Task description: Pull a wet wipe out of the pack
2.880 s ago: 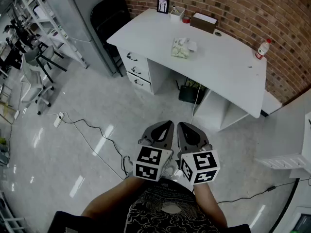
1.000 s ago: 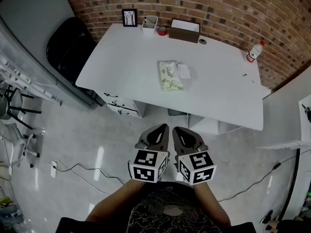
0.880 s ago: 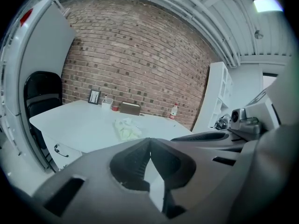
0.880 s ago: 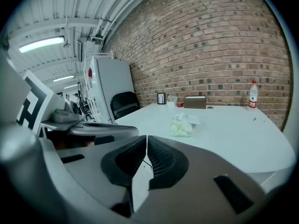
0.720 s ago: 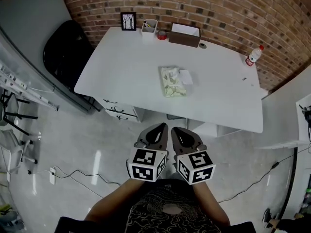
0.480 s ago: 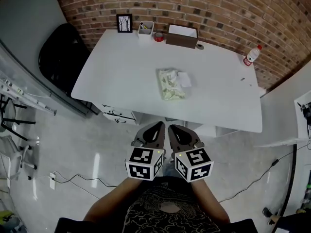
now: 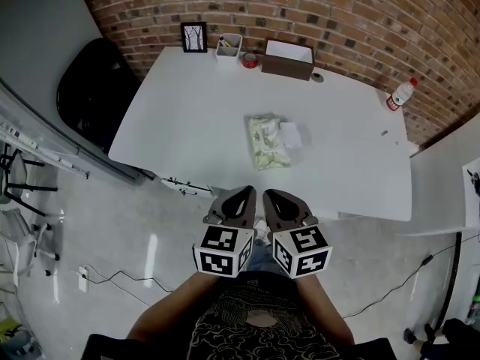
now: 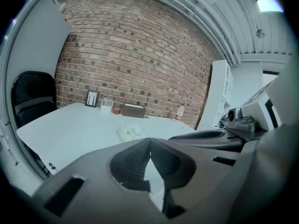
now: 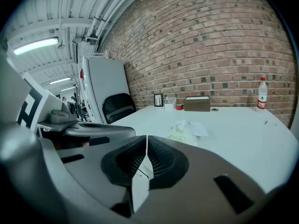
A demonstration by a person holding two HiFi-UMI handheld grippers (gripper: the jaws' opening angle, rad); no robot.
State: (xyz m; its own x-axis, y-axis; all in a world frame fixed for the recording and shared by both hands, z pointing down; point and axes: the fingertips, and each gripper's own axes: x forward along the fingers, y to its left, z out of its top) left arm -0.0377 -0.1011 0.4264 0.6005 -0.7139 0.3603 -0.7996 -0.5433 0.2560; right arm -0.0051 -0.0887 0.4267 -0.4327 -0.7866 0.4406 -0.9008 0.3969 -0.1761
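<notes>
The wet wipe pack (image 7: pixel 266 142) lies pale green in the middle of the white table (image 7: pixel 187 118), with a white lid flap or sheet (image 7: pixel 291 135) at its right side. Both gripper views show the pack (image 8: pixel 131 132) (image 9: pixel 183 129) well ahead of the jaws. My left gripper (image 7: pixel 247 192) and right gripper (image 7: pixel 271 194) hang side by side just short of the table's near edge, well short of the pack. The left gripper (image 8: pixel 149 141) has its jaws pressed together on nothing. So does the right gripper (image 9: pixel 146 139).
Along the brick wall stand a picture frame (image 7: pixel 194 37), a pen cup (image 7: pixel 229 47), a red tape roll (image 7: pixel 250 60), a brown box (image 7: pixel 288 58) and a bottle (image 7: pixel 401 94). A black chair (image 7: pixel 94 88) stands left of the table. Cables (image 7: pixel 97 276) run over the floor.
The person has stepped toward the table, so its near edge now lies just ahead of the grippers. Both grippers stay shut and side by side.
</notes>
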